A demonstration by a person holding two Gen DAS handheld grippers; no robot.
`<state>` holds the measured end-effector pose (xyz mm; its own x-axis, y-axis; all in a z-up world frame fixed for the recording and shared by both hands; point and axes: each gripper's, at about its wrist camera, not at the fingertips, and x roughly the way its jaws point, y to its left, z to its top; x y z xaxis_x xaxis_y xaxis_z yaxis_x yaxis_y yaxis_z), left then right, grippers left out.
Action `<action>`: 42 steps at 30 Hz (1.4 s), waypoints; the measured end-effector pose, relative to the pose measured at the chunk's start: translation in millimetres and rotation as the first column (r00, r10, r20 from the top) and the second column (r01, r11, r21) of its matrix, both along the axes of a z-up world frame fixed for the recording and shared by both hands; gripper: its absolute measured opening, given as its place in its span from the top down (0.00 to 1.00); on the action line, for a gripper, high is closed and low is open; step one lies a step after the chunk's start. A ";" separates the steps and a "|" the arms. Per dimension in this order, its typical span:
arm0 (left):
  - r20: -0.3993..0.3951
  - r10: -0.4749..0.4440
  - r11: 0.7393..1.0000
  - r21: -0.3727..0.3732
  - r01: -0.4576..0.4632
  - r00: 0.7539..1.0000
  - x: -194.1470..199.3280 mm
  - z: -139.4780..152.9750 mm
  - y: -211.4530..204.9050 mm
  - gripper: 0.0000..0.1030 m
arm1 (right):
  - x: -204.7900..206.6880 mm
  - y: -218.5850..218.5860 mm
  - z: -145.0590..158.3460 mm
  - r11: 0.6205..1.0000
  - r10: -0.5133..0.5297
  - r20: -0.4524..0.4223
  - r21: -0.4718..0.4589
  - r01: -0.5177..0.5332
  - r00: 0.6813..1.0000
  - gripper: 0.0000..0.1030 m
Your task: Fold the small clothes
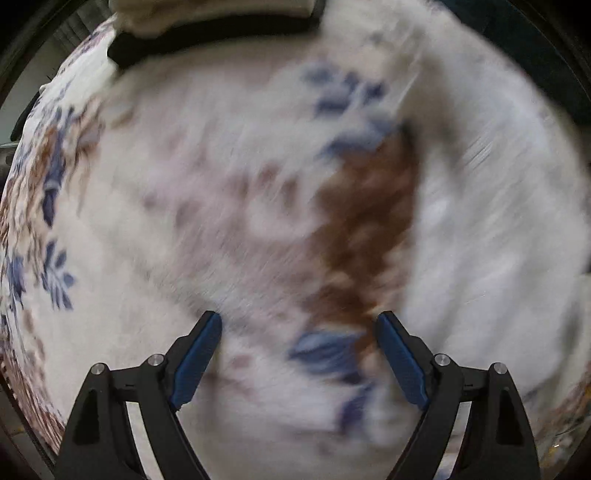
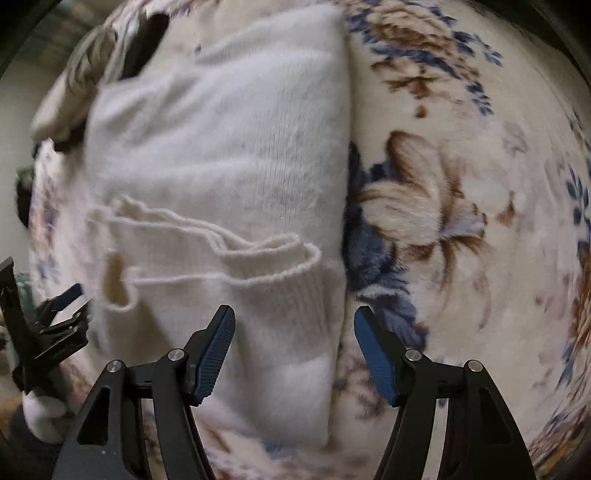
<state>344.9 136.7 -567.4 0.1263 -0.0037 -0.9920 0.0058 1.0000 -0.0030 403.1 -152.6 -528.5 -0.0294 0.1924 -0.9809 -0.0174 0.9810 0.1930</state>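
A white knit sweater (image 2: 229, 158) lies folded on a floral fleece blanket (image 2: 461, 206), its ribbed hem and cuff (image 2: 221, 254) bunched near the front. My right gripper (image 2: 294, 317) is open and empty, its jaws straddling the sweater's right edge just above it. My left gripper (image 1: 299, 325) is open and empty over the blanket (image 1: 221, 184); its view is blurred by motion. The sweater (image 1: 480, 184) shows as a white mass on the right of the left wrist view. The left gripper (image 2: 66, 306) also shows at the left edge of the right wrist view, beside the sweater.
A black garment (image 1: 207, 37) and a cream one (image 1: 207, 11) lie at the far edge of the blanket. A grey-beige garment (image 2: 74, 85) and a dark item (image 2: 144, 40) lie beyond the sweater's far left corner.
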 end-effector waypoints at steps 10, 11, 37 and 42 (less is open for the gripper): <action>-0.038 0.073 0.997 0.024 -0.073 0.997 26.9 -26.1 -4.7 0.00 | 21.1 15.4 -69.8 1.000 -0.002 -0.104 -0.030 -0.001 0.995 0.00; -0.051 0.064 0.998 0.025 -0.063 0.997 28.5 -23.4 -4.5 0.00 | 22.1 12.0 -71.3 1.000 -0.013 -0.107 -0.012 0.012 0.994 0.00; 0.144 -0.282 0.944 -0.132 0.301 0.948 48.1 34.7 -101.5 0.83 | -17.5 14.3 21.7 0.980 -0.078 0.028 0.188 0.072 0.997 0.55; 0.116 -0.147 0.932 -0.317 0.177 0.982 49.2 42.9 -79.5 0.83 | -12.9 35.8 24.8 0.992 -0.014 0.064 0.125 0.006 0.998 0.55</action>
<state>394.1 57.2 -524.6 0.1848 -0.3511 -0.9179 0.1832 0.9299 -0.3188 390.1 -116.8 -503.7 0.0356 0.3130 -0.9491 -0.0241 0.9497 0.3123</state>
